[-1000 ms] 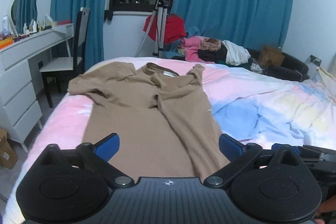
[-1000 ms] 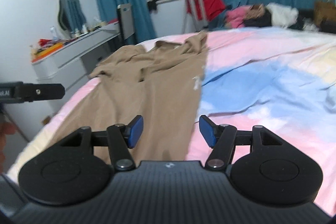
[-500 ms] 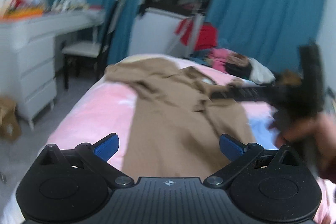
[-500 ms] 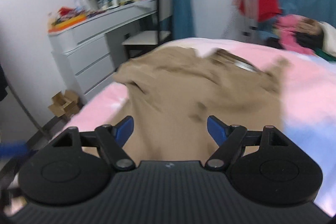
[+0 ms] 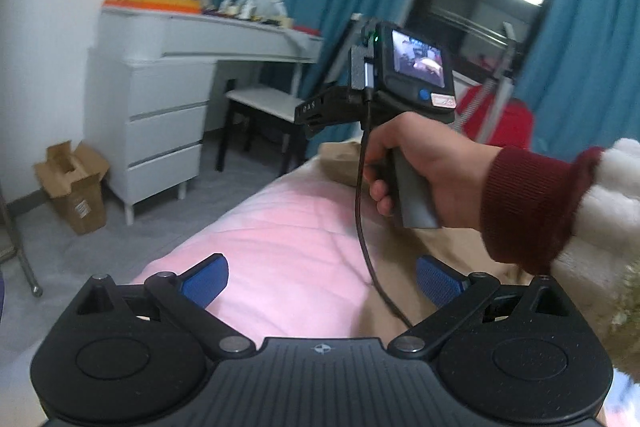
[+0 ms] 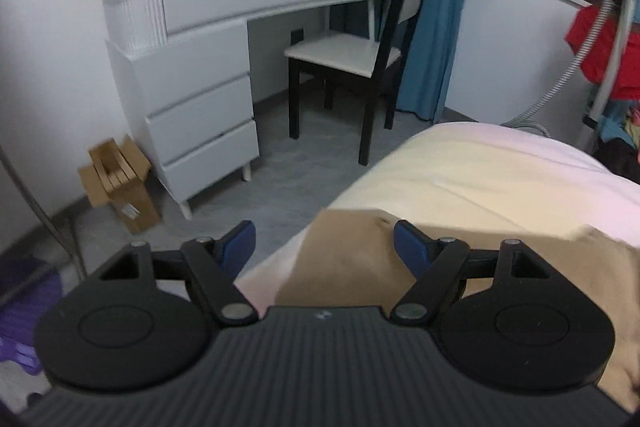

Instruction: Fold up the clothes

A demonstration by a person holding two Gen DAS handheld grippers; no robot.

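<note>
A tan T-shirt [image 6: 352, 259] lies on the bed [image 6: 460, 167]; its left sleeve end sits just under my right gripper [image 6: 325, 242], which is open and empty above it. In the left wrist view only strips of the shirt [image 5: 452, 247] show beside the pink bedspread [image 5: 288, 239]. My left gripper [image 5: 322, 277] is open and empty, low over the bed's left side. The hand holding the right gripper's handle [image 5: 408, 171] crosses in front of it, its fingers hidden behind the device.
A white dresser [image 6: 192, 95] with clutter on top stands left of the bed. A black chair with a white seat [image 6: 352, 55] stands beside it. A cardboard box [image 6: 120, 183] sits on the grey floor. Blue curtains, a window and a tripod with red cloth [image 6: 604, 47] are behind.
Both grippers have swung left toward the bed's left edge. The right gripper has come down over the shirt's left sleeve. The right hand now crosses the left wrist view.
</note>
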